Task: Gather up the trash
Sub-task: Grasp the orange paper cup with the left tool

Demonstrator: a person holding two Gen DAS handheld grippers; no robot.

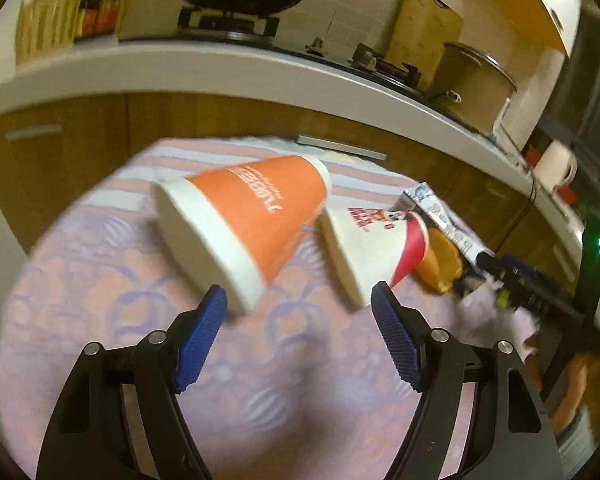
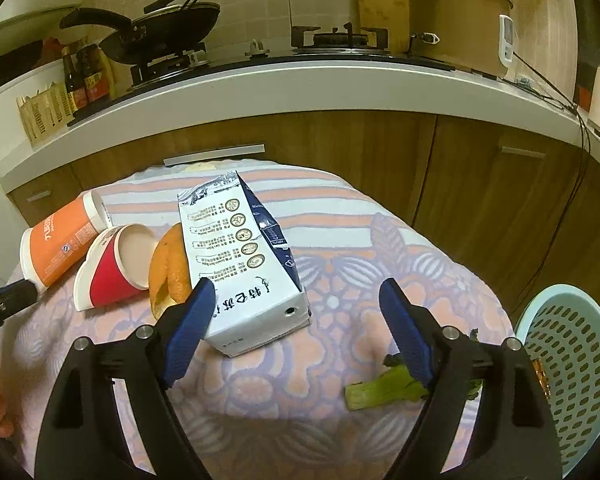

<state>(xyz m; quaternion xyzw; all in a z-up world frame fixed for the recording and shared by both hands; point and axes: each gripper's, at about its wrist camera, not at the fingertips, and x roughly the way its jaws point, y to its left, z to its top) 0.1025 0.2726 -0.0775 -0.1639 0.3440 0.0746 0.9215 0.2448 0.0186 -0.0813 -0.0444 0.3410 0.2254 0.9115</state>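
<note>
Both tools spread, pinching nothing: my left tool [image 1: 299,294] lines up on the tipped orange cup [image 1: 246,224] near the bench's left edge, my right tool [image 2: 296,294] straddles the milk carton [image 2: 242,260] mid-bench.

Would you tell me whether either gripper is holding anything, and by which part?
Nothing is held: the left gripper and right gripper are both open.
</note>
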